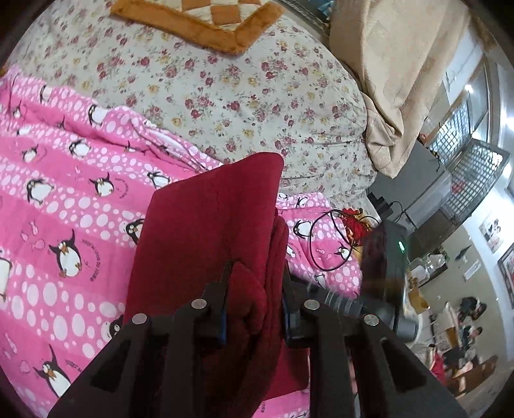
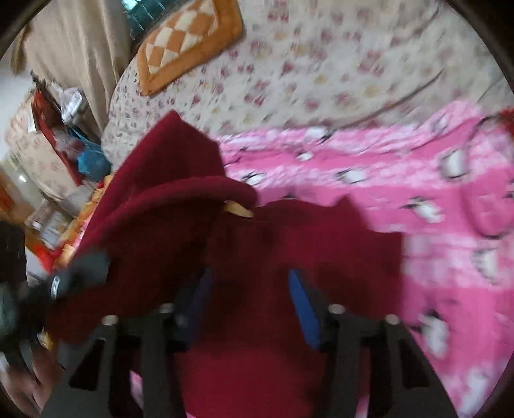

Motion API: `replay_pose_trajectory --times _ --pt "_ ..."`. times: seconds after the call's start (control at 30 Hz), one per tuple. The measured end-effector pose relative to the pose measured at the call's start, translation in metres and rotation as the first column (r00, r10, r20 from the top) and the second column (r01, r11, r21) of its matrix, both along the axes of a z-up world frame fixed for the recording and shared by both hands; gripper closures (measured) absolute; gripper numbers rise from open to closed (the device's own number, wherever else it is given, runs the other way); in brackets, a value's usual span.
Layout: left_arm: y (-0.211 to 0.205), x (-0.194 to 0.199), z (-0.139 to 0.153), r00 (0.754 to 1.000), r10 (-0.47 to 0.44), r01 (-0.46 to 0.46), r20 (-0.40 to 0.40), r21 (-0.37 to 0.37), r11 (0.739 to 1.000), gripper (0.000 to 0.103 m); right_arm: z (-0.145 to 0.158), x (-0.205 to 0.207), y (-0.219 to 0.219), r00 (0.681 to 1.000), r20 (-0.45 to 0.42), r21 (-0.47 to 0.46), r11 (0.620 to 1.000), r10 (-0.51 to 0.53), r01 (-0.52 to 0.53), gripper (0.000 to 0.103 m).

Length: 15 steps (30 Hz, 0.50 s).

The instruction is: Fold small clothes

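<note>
A dark red garment is held up over the pink penguin blanket. My left gripper is shut on a bunched fold of the dark red garment, its fingers pressing the cloth from both sides. In the blurred right wrist view the same garment drapes over and between my right gripper. Its jaws stand apart with cloth between them, and a blue pad shows on the right finger. Whether the cloth is gripped there cannot be told.
A floral bedspread lies beyond the blanket, with an orange checked cushion at the far end. A beige curtain hangs at the right. A black cable lies on the blanket's right edge. Cluttered shelves stand beside the bed.
</note>
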State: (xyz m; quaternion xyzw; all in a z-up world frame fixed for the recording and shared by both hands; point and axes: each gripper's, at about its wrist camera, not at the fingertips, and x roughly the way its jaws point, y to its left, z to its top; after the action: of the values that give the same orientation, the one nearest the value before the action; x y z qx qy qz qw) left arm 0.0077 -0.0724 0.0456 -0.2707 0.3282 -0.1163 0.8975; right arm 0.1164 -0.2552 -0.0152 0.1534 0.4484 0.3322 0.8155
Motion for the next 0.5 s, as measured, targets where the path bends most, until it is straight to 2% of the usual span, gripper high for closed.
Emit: replay_pose_trajectory --times 0.03,0.1,0.17,0.23,0.3,0.4,0.47,0.5 --pt "0.000 0.000 0.000 1.000 0.001 -0.001 0.004 0.005 1.000 0.099 -0.006 0.007 -0.013 0.998 -0.064 0.116 0.993 -0.030 0.037 0.057" --pt "0.000 0.001 -0.002 1.000 -0.004 0.004 0.004 0.010 1.000 0.099 -0.017 0.009 -0.038 0.989 -0.132 0.295 0.950 -0.067 0.104 0.056" --pt "-0.004 0.002 -0.005 1.000 -0.016 0.016 0.003 0.008 1.000 0.099 -0.023 0.009 -0.048 0.982 -0.179 0.399 0.908 -0.056 0.125 0.041" --pt "-0.011 0.003 -0.007 1.000 -0.031 0.030 0.003 0.018 0.999 0.099 -0.023 0.008 -0.045 0.982 -0.189 0.472 0.876 -0.015 0.104 0.033" --pt "-0.020 0.003 -0.010 0.999 -0.050 0.050 -0.001 0.027 0.998 0.099 -0.025 0.008 -0.040 0.978 -0.206 0.564 0.820 0.032 0.092 0.032" --pt "-0.031 0.004 -0.012 0.997 -0.072 0.072 -0.010 0.054 0.996 0.099 -0.027 0.012 -0.038 0.977 -0.213 0.609 0.784 0.019 0.118 0.027" --pt "-0.038 0.004 -0.013 0.996 -0.088 0.089 -0.015 0.068 0.994 0.099 -0.026 0.017 -0.039 0.979 -0.205 0.611 0.782 0.009 0.120 0.025" --pt "-0.041 0.005 -0.014 0.995 -0.097 0.098 -0.021 0.071 0.993 0.099 -0.025 0.021 -0.041 0.981 -0.192 0.590 0.798 -0.005 0.120 0.025"
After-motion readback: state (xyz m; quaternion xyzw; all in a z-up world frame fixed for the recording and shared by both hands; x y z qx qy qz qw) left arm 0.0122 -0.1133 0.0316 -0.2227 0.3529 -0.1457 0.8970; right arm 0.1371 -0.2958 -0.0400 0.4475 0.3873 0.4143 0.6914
